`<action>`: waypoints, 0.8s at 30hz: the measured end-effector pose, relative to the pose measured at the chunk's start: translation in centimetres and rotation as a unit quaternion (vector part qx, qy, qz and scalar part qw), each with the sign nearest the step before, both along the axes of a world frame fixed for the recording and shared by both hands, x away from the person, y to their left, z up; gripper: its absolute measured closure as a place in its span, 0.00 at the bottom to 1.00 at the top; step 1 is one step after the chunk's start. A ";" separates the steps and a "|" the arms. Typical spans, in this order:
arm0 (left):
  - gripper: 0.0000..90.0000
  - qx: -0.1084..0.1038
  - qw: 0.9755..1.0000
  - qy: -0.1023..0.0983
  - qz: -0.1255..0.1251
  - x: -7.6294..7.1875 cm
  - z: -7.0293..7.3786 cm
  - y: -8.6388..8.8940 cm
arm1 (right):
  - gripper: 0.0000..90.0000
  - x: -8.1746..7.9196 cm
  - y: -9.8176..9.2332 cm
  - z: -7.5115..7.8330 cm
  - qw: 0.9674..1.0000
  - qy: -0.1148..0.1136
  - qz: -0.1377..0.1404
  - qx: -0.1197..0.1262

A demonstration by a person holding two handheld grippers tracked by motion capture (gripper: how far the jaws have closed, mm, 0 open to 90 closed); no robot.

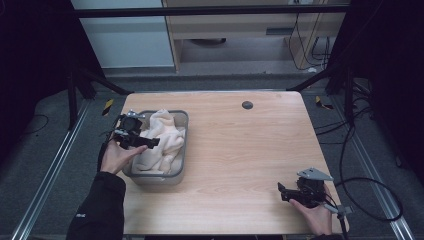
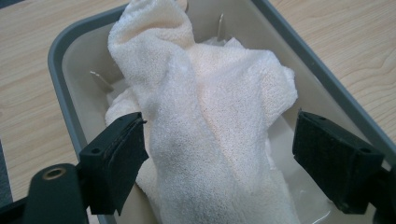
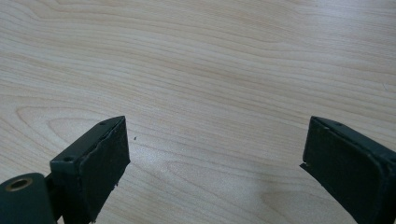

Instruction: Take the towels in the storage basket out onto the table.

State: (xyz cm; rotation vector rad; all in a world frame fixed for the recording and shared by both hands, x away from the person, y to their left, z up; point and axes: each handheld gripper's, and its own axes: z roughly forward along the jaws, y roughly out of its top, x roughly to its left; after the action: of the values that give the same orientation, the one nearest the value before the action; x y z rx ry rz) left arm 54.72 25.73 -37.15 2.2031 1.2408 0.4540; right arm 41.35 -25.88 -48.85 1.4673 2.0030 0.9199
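My right gripper (image 1: pixel 284 192) low over the near right of the table (image 1: pixel 240 150), jaws apart on bare wood, my left gripper (image 2: pixel 217 154) spread wide astride the cream towel (image 2: pixel 205 116) heaped in the grey bin (image 1: pixel 186 120) beyond

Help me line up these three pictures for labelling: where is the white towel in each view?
High view: towel heaped in the grey bin, left of table centre.
Left gripper view: towel mid-frame, between the open jaws.
Right gripper view: not in it.
Shared landmark: the light wooden tabletop.
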 end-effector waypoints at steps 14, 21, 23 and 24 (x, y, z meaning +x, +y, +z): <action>0.17 0.021 0.999 0.045 -0.016 1.3 -0.8 -0.5 | 0.08 0.1 0.2 -0.2 1.000 0.010 0.003 -0.001; 0.16 0.035 0.998 0.057 -0.019 1.7 -1.7 -0.7 | 0.07 0.1 0.1 -0.2 1.000 0.014 0.006 -0.003; 0.16 0.038 0.997 0.060 -0.017 1.8 -2.0 -0.7 | 0.07 0.1 0.1 -0.3 1.000 0.013 0.007 -0.006; 0.16 0.042 0.997 0.063 -0.017 1.9 -2.2 -0.7 | 0.07 0.1 0.2 -0.3 1.000 0.014 0.006 -0.005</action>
State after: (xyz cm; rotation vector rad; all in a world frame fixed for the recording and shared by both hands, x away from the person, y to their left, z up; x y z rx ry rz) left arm 56.59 25.08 -39.36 2.3508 1.2688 0.3654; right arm 41.48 -25.71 -49.12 1.4706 2.0361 0.8982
